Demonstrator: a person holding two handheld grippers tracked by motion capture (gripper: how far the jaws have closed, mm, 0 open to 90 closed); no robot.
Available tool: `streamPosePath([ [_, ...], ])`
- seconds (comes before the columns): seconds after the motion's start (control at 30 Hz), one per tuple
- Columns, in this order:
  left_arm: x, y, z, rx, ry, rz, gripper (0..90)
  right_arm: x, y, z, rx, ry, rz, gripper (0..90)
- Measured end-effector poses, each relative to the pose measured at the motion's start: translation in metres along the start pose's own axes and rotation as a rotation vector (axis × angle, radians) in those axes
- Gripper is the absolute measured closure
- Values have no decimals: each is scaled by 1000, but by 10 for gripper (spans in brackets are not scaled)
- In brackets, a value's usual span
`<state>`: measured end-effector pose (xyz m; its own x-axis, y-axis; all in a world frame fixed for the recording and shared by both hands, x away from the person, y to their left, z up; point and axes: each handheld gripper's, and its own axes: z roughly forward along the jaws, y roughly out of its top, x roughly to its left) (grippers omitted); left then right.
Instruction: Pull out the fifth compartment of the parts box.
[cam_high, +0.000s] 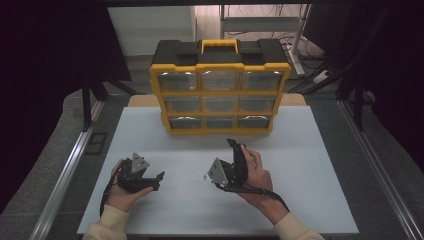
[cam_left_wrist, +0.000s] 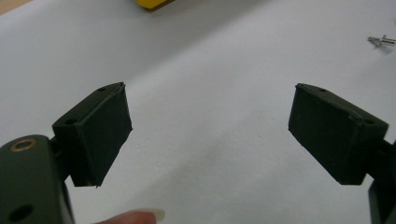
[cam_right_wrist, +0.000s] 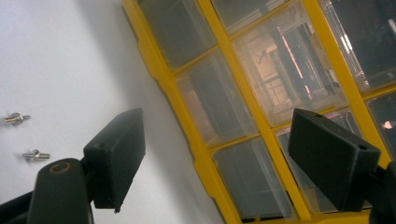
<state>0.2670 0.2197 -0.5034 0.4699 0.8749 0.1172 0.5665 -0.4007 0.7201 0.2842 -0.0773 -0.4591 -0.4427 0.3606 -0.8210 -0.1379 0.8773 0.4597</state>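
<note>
Your left gripper (cam_high: 152, 181) and right gripper (cam_high: 231, 160) both gape, holding nothing. The small screws (cam_right_wrist: 25, 135) lie between them, short of the yellow organiser (cam_high: 220, 85); pinch off-centre and one could skitter away.

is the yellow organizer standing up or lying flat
Standing upright. The yellow organizer rests on its bottom edge on the table, handle on top, its clear drawer fronts facing the person.
</note>
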Motion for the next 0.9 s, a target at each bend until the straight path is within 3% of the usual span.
streamPosePath([
  [0.43,-1,0,1,7,-1,5,136,-5,3,5,-1,-25,-28,187],
  [0.9,0,-1,1,-2,-8,-7,136,-12,4,23,17,-40,-59,187],
])
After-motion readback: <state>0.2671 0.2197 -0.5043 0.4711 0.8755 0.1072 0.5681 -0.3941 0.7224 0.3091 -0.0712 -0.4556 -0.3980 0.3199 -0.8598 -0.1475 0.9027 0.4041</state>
